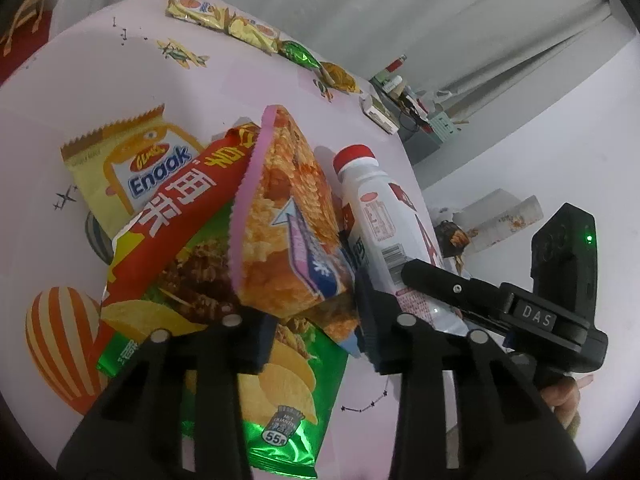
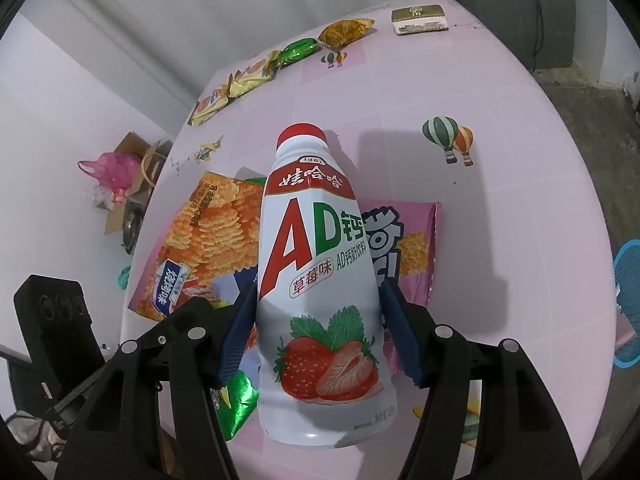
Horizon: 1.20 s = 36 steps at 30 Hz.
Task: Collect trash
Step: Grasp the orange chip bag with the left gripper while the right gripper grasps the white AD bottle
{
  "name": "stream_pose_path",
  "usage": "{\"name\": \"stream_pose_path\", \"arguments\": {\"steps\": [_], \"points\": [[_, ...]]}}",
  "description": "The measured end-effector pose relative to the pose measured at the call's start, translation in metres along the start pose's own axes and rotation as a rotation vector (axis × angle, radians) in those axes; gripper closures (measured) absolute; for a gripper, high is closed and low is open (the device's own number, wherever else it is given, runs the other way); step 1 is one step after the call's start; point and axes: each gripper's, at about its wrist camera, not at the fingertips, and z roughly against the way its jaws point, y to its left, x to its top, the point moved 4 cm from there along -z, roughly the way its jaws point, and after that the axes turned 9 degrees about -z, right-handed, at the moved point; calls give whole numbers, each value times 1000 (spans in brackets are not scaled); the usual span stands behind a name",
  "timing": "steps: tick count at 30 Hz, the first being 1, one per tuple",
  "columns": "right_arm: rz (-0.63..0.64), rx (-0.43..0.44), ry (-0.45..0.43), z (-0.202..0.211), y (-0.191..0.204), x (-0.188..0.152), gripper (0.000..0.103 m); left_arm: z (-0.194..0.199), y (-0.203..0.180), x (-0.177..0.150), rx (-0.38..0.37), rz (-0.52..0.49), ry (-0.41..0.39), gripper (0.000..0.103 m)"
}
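Observation:
An orange-and-pink snack bag (image 1: 284,224) stands tilted up off the pile, its lower corner pinched between the pads of my left gripper (image 1: 312,324). Under it lie a green chip bag (image 1: 280,392), a red packet (image 1: 172,216) and a yellow Enaak pack (image 1: 132,168). A white strawberry-milk bottle (image 2: 316,280) with a red cap lies across a pink snack bag (image 2: 412,248). My right gripper (image 2: 318,320) has its blue pads against the bottle's two sides. In the left wrist view the bottle (image 1: 376,208) lies right of the pile, with the right gripper (image 1: 452,288) on its lower end.
The pink tablecloth (image 2: 500,200) bears balloon prints. A row of small wrappers (image 1: 224,20) and a small box (image 2: 419,20) lie along the far edge. Off the table are a cardboard box with a pink plastic bag (image 2: 120,176) and a blue basket (image 2: 628,304).

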Motion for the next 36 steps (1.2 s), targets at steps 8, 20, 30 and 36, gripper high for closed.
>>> {"name": "stream_pose_path", "arguments": {"steps": [8,20,30,36], "points": [[3,5,61,-9,0,10,39,1,-4,-1,23,-35,-4,79],[-28,36,111,-24,-2,24,38,3,-15,-3,83,-117,-33,80],[-98,104,60,-12,-11,20,45,9,-29,-1,109,-184,-66,83],[-127,144,10,6,-15,19,45,16,-40,0,115,-223,-93,86]]}}
